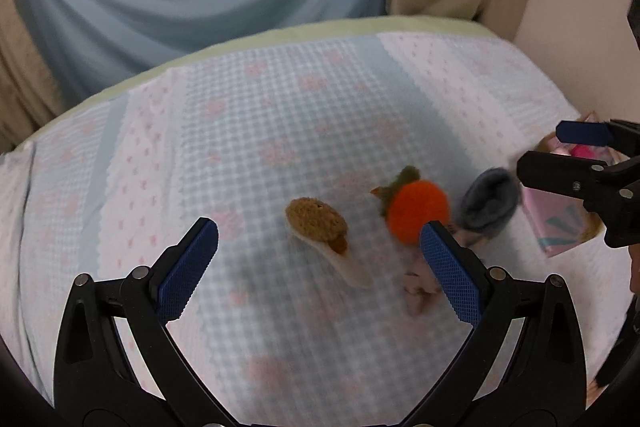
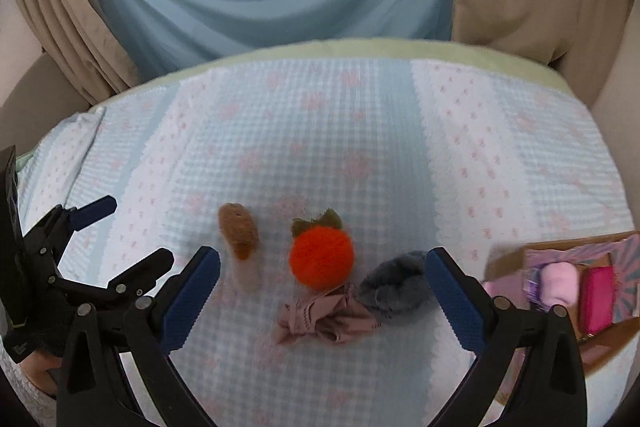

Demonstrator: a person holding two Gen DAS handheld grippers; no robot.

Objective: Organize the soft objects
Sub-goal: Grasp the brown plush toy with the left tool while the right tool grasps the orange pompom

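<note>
Left wrist view first: the left gripper (image 1: 320, 259) hangs over the bedspread (image 1: 280, 115) with its blue fingers (image 1: 188, 271) spread wide and nothing between them. Just ahead lies a brown knitted toy (image 1: 316, 223) on its pale stem, and to its right an orange pompom fruit (image 1: 416, 211) with a green leaf. A grey furry piece (image 1: 488, 203) sits beside the fruit, and a crumpled pink cloth (image 1: 416, 287) peeks out from behind the near right finger. At the right edge the right gripper (image 1: 560, 151) reaches in, jaws parted, above a pink box (image 1: 560, 223).

Over to the right wrist view: the right gripper (image 2: 324, 291) is open too, fingers wide apart and empty, above the same row. Brown toy (image 2: 240, 243) on the left, orange fruit (image 2: 322, 255) in the middle, grey piece (image 2: 396, 283) to the right, pink cloth (image 2: 328, 319) bunched nearest the camera, touching the grey piece. The box (image 2: 576, 251) stands far right with pink items inside. The left gripper (image 2: 136, 231) shows at the left edge, its jaws apart
</note>
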